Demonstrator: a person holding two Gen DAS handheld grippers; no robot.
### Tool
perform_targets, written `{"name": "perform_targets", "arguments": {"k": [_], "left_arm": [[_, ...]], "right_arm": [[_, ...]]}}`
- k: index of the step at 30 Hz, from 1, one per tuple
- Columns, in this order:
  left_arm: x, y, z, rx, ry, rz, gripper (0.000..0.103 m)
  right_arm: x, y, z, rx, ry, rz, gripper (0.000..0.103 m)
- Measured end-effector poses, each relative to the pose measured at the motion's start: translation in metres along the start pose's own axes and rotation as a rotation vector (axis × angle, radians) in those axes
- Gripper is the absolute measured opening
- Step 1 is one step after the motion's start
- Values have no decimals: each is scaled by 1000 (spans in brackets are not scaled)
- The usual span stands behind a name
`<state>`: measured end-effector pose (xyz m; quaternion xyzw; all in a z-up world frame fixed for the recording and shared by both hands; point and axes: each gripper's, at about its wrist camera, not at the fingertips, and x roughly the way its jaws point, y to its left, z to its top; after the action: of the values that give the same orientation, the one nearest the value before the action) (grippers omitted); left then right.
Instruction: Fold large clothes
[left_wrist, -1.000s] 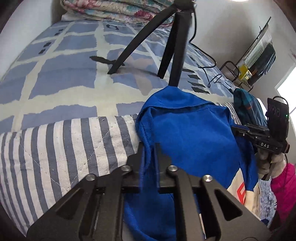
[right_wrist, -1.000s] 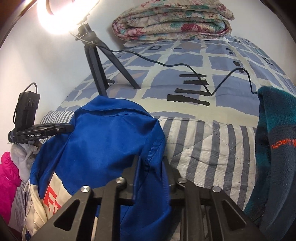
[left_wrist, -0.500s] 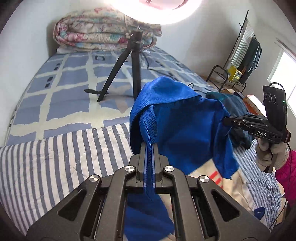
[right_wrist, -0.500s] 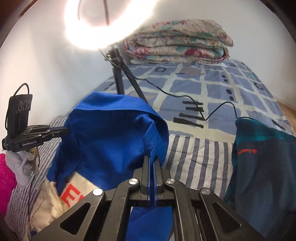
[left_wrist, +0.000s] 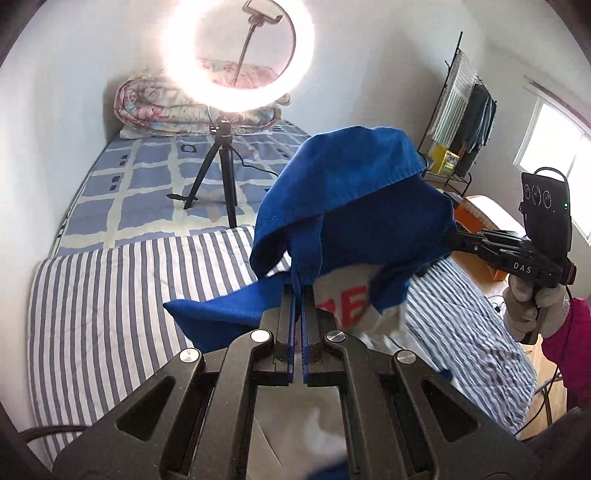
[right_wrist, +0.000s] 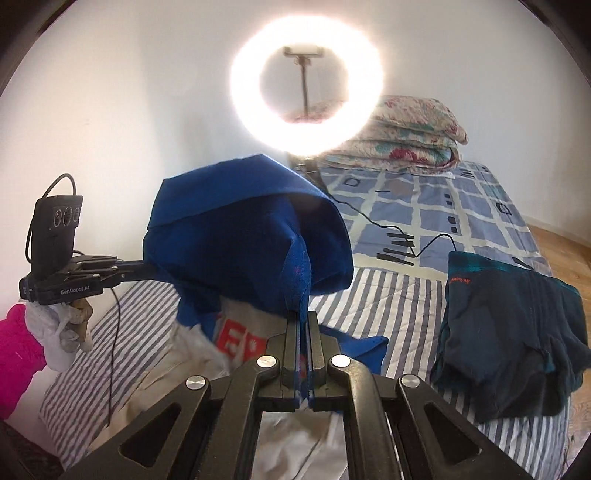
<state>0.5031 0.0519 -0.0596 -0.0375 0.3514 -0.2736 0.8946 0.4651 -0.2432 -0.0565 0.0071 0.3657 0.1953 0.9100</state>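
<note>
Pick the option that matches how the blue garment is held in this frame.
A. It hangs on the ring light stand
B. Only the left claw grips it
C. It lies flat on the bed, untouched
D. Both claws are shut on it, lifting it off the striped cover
D: the left claw and the right claw each pinch a fold of the blue garment, which hangs raised above the striped cover.

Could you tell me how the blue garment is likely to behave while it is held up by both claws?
The blue garment looks floppy: it sags and folds between the left claw and the right claw. It is probably light, since thin pinches of cloth carry it. Its loose white lower part will likely swing or drag on the striped quilt.
</note>
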Motion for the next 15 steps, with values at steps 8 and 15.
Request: {"name": "perform_targets", "arguments": {"k": [8,15], "left_arm": [[-69,-42,-52,9,-32,-10,0],[-103,-70,-112,2,9,-19,0]], "right_arm": [[-68,47,-51,-8,-16,2,0],[-102,77,-115,-27,35,-6,0]]}}
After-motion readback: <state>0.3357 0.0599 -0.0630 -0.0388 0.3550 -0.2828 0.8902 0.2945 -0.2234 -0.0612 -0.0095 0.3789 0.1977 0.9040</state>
